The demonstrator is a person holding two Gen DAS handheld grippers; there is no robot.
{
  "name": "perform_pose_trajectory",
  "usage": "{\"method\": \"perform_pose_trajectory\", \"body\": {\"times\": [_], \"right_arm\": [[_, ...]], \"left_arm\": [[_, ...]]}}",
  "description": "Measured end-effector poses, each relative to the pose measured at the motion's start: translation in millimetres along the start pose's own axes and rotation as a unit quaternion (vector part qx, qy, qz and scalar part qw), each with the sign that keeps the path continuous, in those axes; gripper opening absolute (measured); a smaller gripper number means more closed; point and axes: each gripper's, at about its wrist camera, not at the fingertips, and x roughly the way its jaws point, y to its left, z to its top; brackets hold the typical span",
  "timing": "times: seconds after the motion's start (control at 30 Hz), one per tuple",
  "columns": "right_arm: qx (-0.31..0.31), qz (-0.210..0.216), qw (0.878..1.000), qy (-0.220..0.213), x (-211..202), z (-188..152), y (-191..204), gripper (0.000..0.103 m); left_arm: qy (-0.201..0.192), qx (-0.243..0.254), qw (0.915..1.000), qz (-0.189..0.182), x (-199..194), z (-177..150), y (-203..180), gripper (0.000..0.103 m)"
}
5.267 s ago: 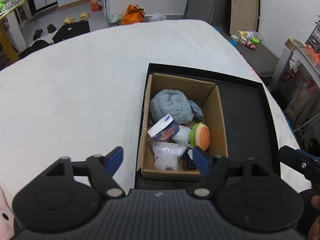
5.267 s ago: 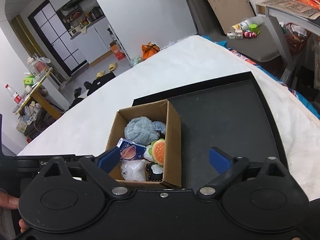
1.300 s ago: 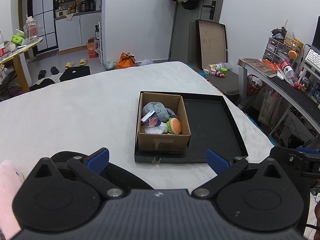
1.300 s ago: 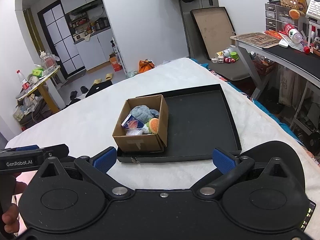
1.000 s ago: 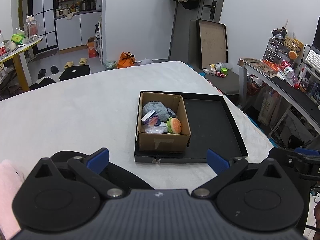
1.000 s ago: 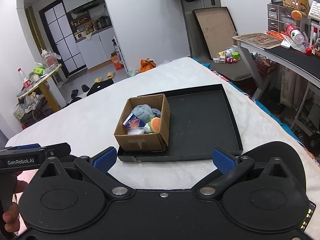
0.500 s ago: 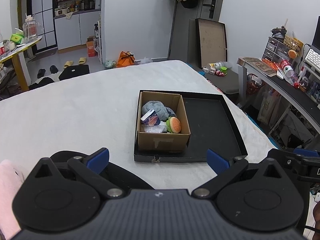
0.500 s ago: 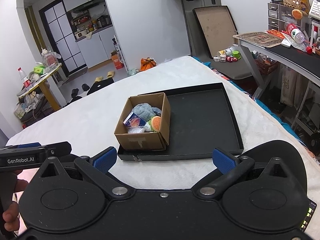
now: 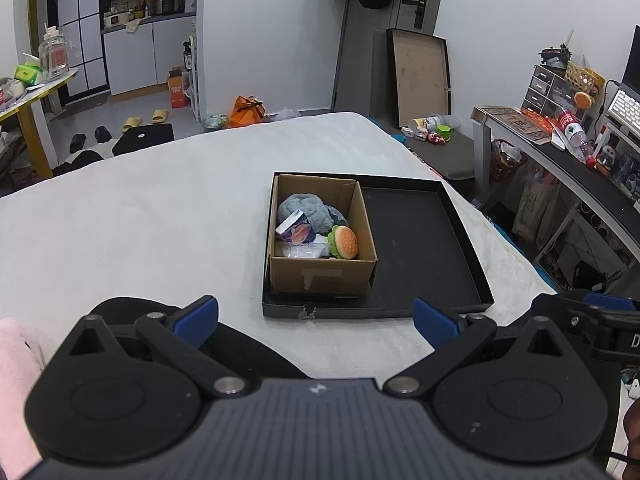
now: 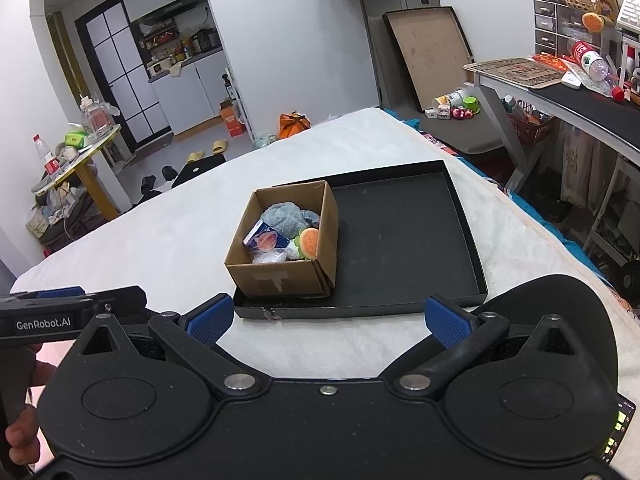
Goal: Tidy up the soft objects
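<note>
The box (image 9: 323, 236) sits in the left part of the black tray (image 9: 420, 236) on the white bed (image 9: 140, 224), and the soft things are all inside it: a grey plush (image 9: 310, 210) at the far end, a burger toy (image 9: 346, 241) against the right wall, a small printed pack (image 9: 295, 232) leaning on the plush, and a clear crinkled bag (image 9: 302, 251) near the front wall. The left gripper (image 9: 316, 318) and the right gripper (image 10: 326, 318) both hover well back from the tray, fingers spread wide and holding nothing. All of these look light and will give under pressure. The plush should squash, so a deep bite on its bulging top would likely hold best. The burger toy is rounder and may squirt out unless pinched across its middle. The bag looks slippery and thin; gathering a fold of it seems safer than squeezing its contents. The pack looks stiffer and is best taken by its raised upper edge.
</note>
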Motion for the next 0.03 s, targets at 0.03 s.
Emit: {"method": "perform_pose_trajectory", "body": {"times": [0.03], "right_arm": [[0.0,0.0,1.0,0.0,0.5,-0.3,-0.5,0.103]], "left_arm": [[0.0,0.0,1.0,-0.001,1.0,0.3,-0.4,0.103]]}}
